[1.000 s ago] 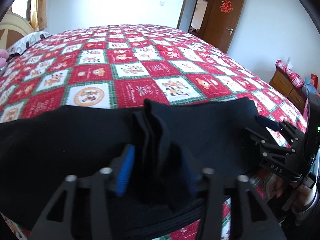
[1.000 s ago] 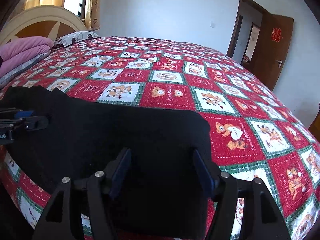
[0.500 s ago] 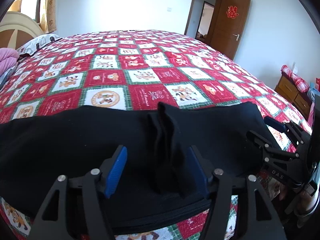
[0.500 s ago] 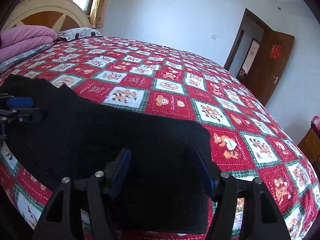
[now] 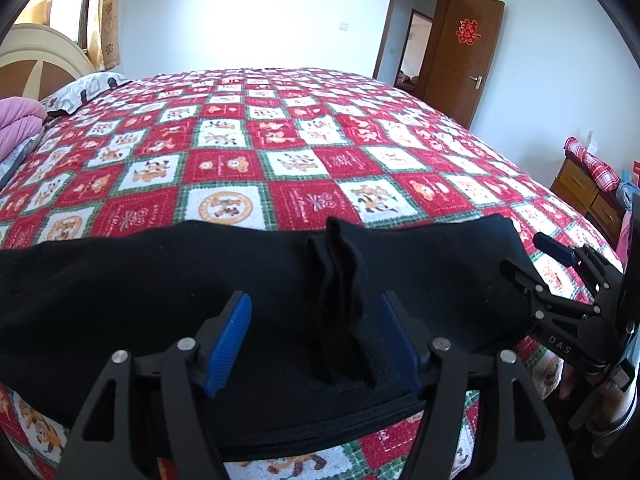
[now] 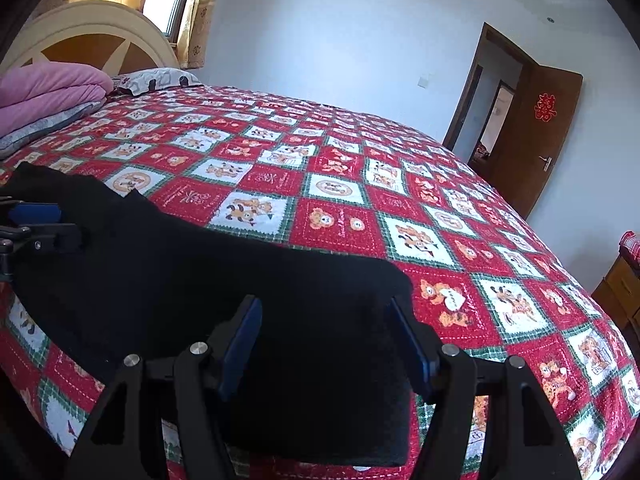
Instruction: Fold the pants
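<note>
left wrist view: the black pants [image 5: 160, 292] are laid flat across the near edge of a bed covered by a red, white and green checked quilt [image 5: 304, 152]. the left gripper [image 5: 316, 344] is seen above the cloth with its 2 blue pads spread apart; its jaws have just been opening. a raised ridge of bunched fabric [image 5: 340, 296] stands between the pads, and neither pad is pressed on it. at the right edge the right gripper [image 5: 536, 256] is seen from the side above the end of the pants, with a hand [image 5: 600, 408] partly visible beneath it. a pink blanket [image 5: 18, 124] and a patterned pillow [image 5: 84, 88] are placed at the head of the bed, and a brown door [image 5: 464, 56] is open in the far wall.

right wrist view: the right gripper [image 6: 326, 340] is held over the end of the pants [image 6: 180, 280], its 2 blue pads set wide with only flat cloth between them, nothing gripped. the left gripper [image 6: 36, 224] is seen at the left edge over the same garment; how wide it stands cannot be told from here. the quilt [image 6: 400, 208] is spread beyond, the pink blanket [image 6: 48, 88] by the headboard [image 6: 92, 40].
</note>
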Tool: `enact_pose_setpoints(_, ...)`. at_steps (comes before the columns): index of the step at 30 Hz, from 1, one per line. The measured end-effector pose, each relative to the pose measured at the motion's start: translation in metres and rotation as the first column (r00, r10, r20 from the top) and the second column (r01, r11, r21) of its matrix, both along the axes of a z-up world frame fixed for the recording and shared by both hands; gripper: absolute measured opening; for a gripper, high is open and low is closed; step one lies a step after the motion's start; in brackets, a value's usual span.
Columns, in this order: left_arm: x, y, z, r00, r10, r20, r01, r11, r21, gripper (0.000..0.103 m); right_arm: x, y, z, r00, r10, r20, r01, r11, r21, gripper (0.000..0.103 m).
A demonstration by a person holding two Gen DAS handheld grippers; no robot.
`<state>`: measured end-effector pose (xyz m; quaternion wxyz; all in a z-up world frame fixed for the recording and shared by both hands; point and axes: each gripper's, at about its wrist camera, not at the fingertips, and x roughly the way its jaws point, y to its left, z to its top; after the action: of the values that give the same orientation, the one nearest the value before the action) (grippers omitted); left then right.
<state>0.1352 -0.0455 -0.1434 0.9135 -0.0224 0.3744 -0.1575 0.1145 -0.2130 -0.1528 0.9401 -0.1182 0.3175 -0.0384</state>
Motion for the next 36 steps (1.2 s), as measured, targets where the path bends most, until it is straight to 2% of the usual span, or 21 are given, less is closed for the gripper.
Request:
enact_pose_setpoints(9,-0.001,0.011,0.007,1.0,0.026,0.014,-0.026,1.0,-0.004,0.07,-0.003,0.005,0.004,1.0,0.013,0.023,-0.014,1.0,0.01,0.066)
enact_pose_setpoints(11,0.0,0.015,0.008,0.999,0.035,0.019,-0.035,0.999,0.003,0.073,-0.002,0.003,0.005,1.0,0.009,0.017,-0.01,0.999,0.031,0.066)
enact_pose_setpoints(15,0.0,0.024,0.01,0.999,0.049,0.021,-0.049,0.999,0.001,0.074,0.002,0.0,0.008,1.0,-0.006,0.0,0.006,0.998,0.066,0.066)
enact_pose_setpoints(20,0.0,0.038,0.015,0.997,0.064,0.038,-0.065,0.997,0.04,0.074,0.009,-0.002,0.026,1.0,-0.007,0.01,0.006,0.986,0.168,0.066)
enact_pose_setpoints(22,-0.001,0.047,0.016,0.996,0.073,0.042,-0.076,0.996,0.056,0.074,0.013,0.003,0.032,1.0,-0.001,0.021,-0.003,0.984,0.177,0.066)
enact_pose_setpoints(28,-0.003,0.087,0.016,0.99,0.131,0.055,-0.137,0.983,0.12,0.076,0.029,0.034,0.047,0.997,0.055,0.056,-0.064,0.98,0.188,0.066)
enact_pose_setpoints(36,-0.002,0.147,0.013,0.97,0.234,0.062,-0.241,0.96,0.144,0.076,0.045,0.098,0.053,0.981,0.179,0.076,-0.19,0.963,0.191,0.066)
